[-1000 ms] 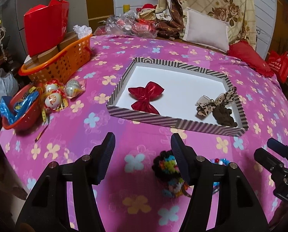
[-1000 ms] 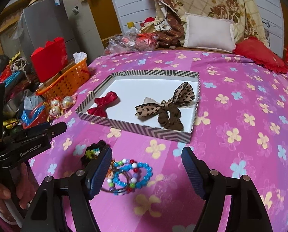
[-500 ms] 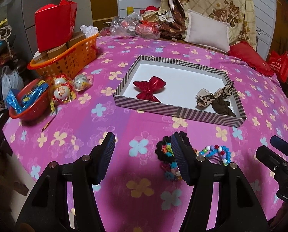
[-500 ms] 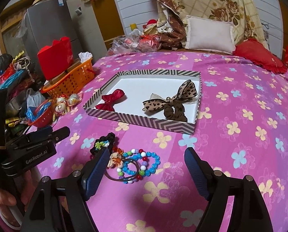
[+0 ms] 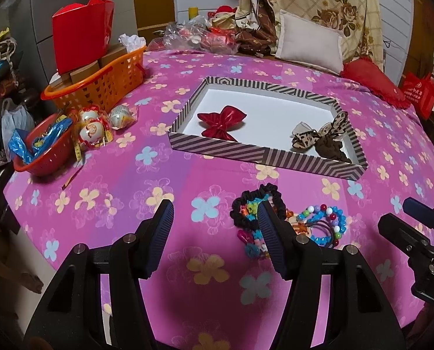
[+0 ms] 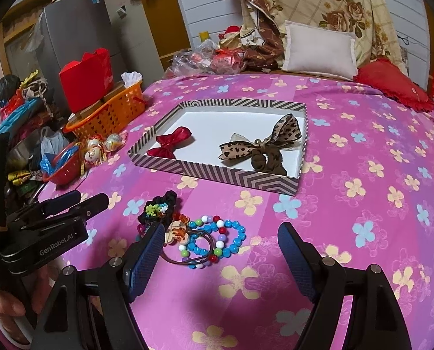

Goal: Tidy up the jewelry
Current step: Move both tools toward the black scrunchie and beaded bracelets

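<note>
A striped tray [image 5: 263, 154] [image 6: 217, 172] on the pink flowered cloth holds a red bow [image 5: 221, 121] [image 6: 173, 141] and a leopard bow on a brown scrunchie [image 5: 322, 138] [image 6: 260, 147]. In front of the tray lies a pile: a black scrunchie with coloured charms [image 5: 246, 210] [image 6: 158, 208] and bead bracelets [image 5: 327, 224] [image 6: 217, 239]. My left gripper [image 5: 214, 233] is open and empty, above the cloth just left of the pile. My right gripper [image 6: 220, 262] is open and empty, just in front of the bracelets.
An orange basket [image 5: 100, 84] with a red box [image 5: 80, 32] stands at the left, with a red bowl [image 5: 42, 151] and wrapped balls [image 5: 100, 122] near it. Pillows [image 5: 307, 43] and bags line the far edge.
Both grippers have drawn back from the tray toward the near edge, so the tray looks farther away and more of the jewelry pile shows. Both stay open.
</note>
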Tool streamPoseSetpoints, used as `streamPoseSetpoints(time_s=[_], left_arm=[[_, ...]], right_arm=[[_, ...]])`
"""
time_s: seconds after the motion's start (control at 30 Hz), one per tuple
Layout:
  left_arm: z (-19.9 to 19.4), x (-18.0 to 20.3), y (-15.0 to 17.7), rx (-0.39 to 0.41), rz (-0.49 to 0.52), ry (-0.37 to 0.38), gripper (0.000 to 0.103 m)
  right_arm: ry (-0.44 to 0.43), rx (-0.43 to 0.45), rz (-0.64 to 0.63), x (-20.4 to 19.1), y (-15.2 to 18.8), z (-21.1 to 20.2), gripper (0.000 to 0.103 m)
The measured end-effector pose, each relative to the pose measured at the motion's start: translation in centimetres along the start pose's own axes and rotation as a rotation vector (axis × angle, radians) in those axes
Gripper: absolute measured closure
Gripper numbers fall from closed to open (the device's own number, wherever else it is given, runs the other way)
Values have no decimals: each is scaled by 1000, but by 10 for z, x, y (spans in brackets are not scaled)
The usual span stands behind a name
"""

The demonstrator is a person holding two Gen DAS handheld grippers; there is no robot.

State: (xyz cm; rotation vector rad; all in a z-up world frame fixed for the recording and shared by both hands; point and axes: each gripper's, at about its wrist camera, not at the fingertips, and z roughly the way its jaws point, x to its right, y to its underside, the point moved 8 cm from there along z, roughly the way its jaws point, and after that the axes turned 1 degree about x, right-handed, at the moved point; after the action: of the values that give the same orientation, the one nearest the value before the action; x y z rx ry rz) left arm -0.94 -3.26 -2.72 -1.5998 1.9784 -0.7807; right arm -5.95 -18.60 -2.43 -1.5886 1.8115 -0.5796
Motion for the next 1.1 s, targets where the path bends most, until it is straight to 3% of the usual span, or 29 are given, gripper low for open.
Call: streamPoseSetpoints(time_s=[0.4, 0.73, 1.1], left_arm=[[10, -10, 8, -27, -10, 4, 43], [33, -22, 25, -117, -38, 59, 43], [48, 0, 6, -168, -46, 102, 43]], right_arm=[[13, -30, -11, 3, 8, 11, 25], [17, -62, -27, 8, 18, 23, 25], [12, -87, 2, 20, 22, 35, 25]])
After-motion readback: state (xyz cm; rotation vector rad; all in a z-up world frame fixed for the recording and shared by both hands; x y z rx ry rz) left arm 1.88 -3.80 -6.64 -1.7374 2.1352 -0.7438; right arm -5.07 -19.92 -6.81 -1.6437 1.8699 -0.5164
